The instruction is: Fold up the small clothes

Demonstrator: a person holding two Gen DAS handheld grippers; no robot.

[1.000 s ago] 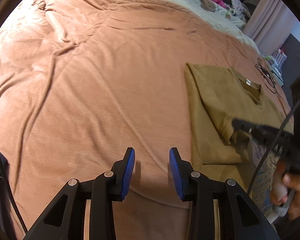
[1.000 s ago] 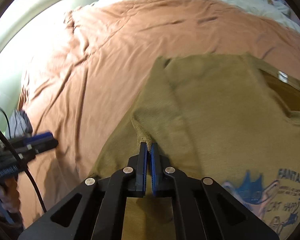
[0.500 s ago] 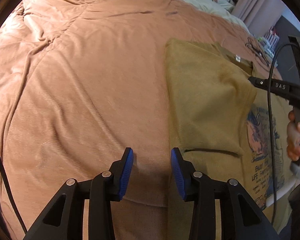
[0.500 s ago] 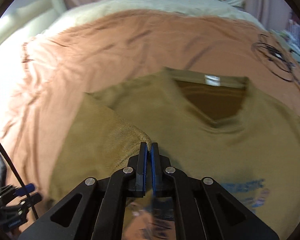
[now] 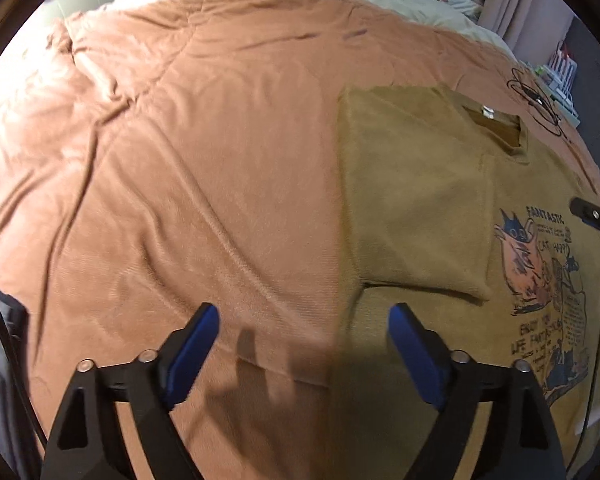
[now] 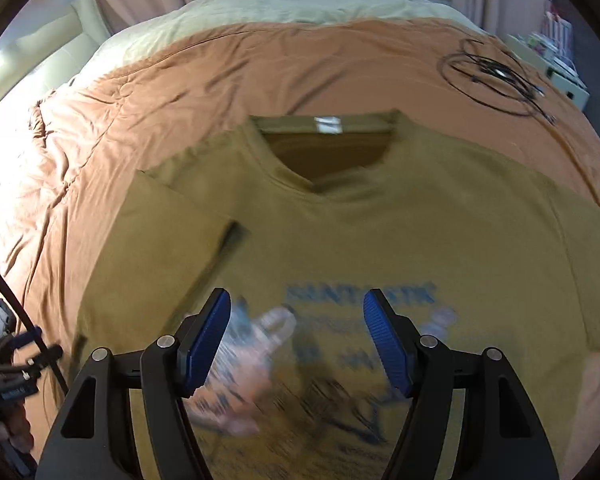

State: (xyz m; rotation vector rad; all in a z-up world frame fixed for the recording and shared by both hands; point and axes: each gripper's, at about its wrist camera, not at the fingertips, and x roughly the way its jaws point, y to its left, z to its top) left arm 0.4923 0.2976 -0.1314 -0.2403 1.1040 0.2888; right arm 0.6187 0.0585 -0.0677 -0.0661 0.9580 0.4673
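2 fisheye wrist views over a bed point(image 5: 204, 168) covered w/ a rumpled salmon-orange blanket. A small olive-tan t-shirt point(image 6: 420, 232) lies flat on the blanket, print side up, neck opening twd the far end of the bed. Its front carries a cartoon cat graphic point(image 5: 540, 280) w/ blue lettering.

In the left wrist view, the shirt sits right of centre; its left sleeve and side panel point(image 5: 412, 208) are already folded inward over the body, making a straight vertical edge. The other sleeve, seen at right in the right wrist view, lies unfolded.

The left gripper point(image 5: 302, 344) hovers over the blanket and the shirt's folded left edge near the hem, jaws spread wide and opening, nothing between them. The right gripper point(image 6: 296, 336) hovers above the shirt's printed chest, jaws apart and opening, no cloth pinched; the area beneath is motion-blurred.

A coil of black cable point(image 6: 496, 76) lies on the blanket beyond the shirt's far right shoulder, well apart from it. Pale bedding w/ soft toys shows at the far end.

Step in hand, as a judgement: 1st side fold looks done and released. Next move likely calls for pinching the unfolded right sleeve and side, then carrying them across to mirror the 1st fold w/out dragging the folded panel.
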